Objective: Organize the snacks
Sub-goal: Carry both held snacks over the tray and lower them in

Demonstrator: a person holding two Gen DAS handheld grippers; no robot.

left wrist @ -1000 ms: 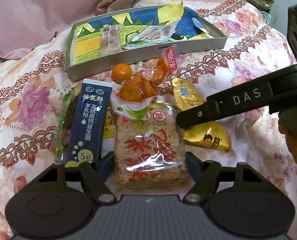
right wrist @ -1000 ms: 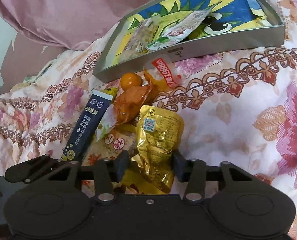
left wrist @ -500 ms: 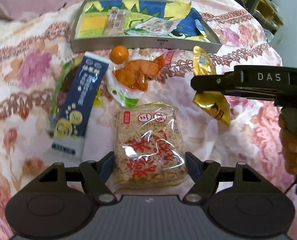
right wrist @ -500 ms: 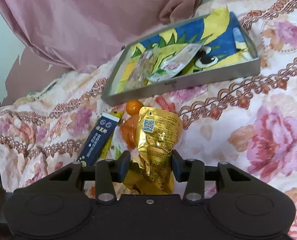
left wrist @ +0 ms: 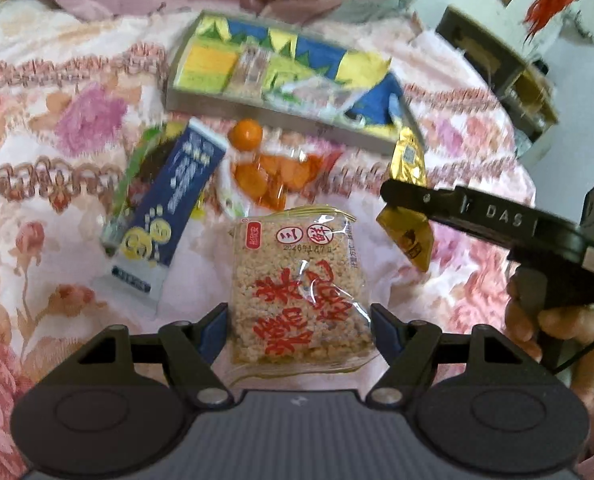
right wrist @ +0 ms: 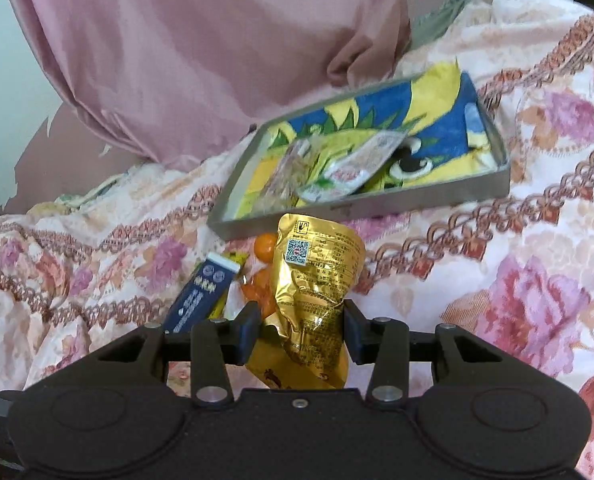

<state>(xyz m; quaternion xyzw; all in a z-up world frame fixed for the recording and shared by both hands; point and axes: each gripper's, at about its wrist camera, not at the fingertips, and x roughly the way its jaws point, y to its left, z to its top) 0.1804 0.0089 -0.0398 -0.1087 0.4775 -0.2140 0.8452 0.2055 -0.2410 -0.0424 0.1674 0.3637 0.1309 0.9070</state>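
Gripping a square rice-cracker pack, the left tool has its pads pressed on both sides of the pack's near end; clear wrapper, tan puffed-grain block inside, big red characters on front, two red circles & a small red label near the top edge. Pack looks lifted clear of the floral bedspread.

Right tool is clenched on a gold foil pouch, held upright off the bed; foil crumpled, back side faces the cam w/ a QR code sticker near top & fine print below. From the left cam the same pouch shows pinched edge-on in the right tool, w/ a hand on its grip at far right.

Further on, loose snacks lie in a cluster on the bedspread: a long navy stick pack w/ white text & yellow circles, tilted, partly over a green-edged dark pack; just beside it a clear bag of orange pieces; a small round orange fruit just past that, near the tray wall.

Farthest: a grey metal tray w/ a blue/yellow/green cartoon print inside, holding a few clear-wrapped packets. Pink cloth bunched behind it.
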